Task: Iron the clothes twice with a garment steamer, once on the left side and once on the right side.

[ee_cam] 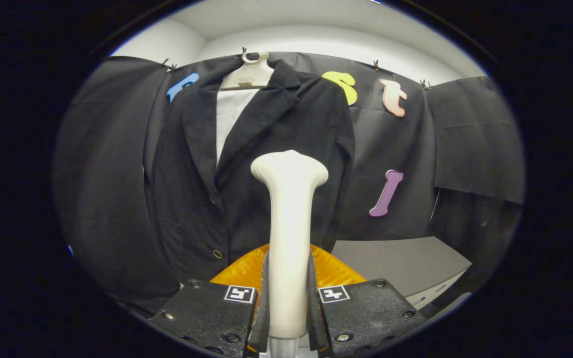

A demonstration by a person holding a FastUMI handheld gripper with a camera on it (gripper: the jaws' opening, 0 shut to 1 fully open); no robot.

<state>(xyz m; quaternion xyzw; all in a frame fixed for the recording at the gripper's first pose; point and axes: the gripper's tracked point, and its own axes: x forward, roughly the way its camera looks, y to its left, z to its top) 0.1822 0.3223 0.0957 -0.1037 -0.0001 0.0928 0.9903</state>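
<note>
A dark jacket (261,164) hangs on a pale hanger (247,74) against the booth's black cloth wall, its front open over a white shirt (232,114) at the collar. It fills the space beyond the claw, its buttons running down near the middle, one lapel to either side. Lower and off to the right lies a grey tabletop (396,263), well apart from the jacket's hem.

The steamer (289,233) is the cream-coloured wand standing between the claw's fingers. Its long axis runs upright, from the narrow handle low down to the flared head at the top, and the head faces forward toward the jacket, level with the chest on the right of the button line. Whether the head touches the cloth cannot be told; it looks near rather than pressed in. Behind the handle sits an orange ribbed part (336,268), possibly the steamer's base.

The claw (289,308) is clamped on the steamer's handle, both fingers pressing its sides.

As to progress, nothing on the jacket shows a finished pass on either side. Judging by the steamer held up before the cloth, the grasp is done and the ironing strokes, left and right, look yet to be counted.
</note>
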